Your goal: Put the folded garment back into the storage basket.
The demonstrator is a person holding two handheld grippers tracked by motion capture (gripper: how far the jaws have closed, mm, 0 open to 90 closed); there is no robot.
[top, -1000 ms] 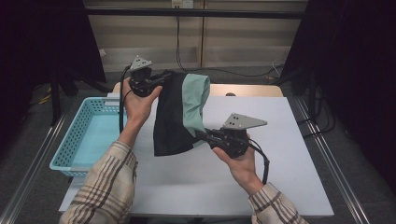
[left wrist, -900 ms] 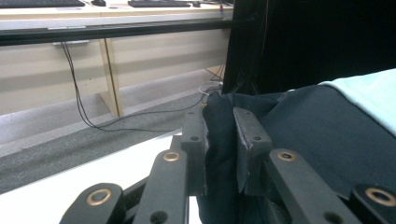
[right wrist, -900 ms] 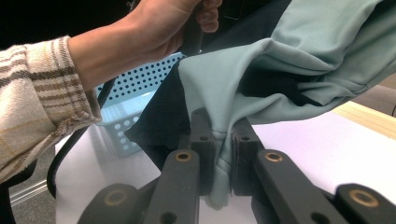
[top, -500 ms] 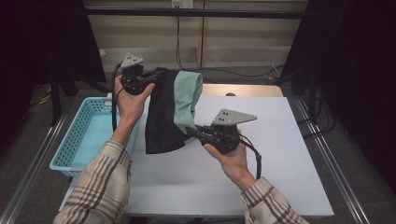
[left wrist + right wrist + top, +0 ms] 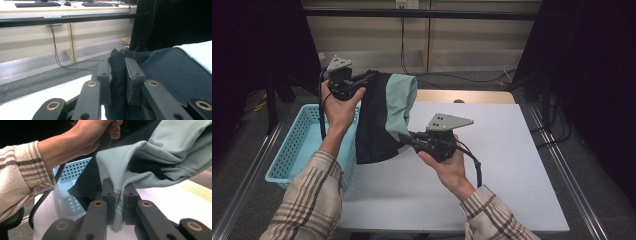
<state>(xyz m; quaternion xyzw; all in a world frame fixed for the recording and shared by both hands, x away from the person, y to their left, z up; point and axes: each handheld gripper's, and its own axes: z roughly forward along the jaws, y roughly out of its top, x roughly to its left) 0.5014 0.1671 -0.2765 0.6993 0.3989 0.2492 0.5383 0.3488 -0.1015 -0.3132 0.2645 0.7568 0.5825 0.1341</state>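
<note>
Holding cloth (image 5: 384, 117) in the air over the table's (image 5: 507, 165) left side, beside the basket (image 5: 297, 147).
Left gripper (image 5: 367, 77) was clamped on the dark top edge, right gripper (image 5: 404, 140) clamped on the mint lower edge. White tabletop sat between metal rails; grey floor, beige wall panels with cables, dark curtains both sides, desks with keyboards behind.
</note>
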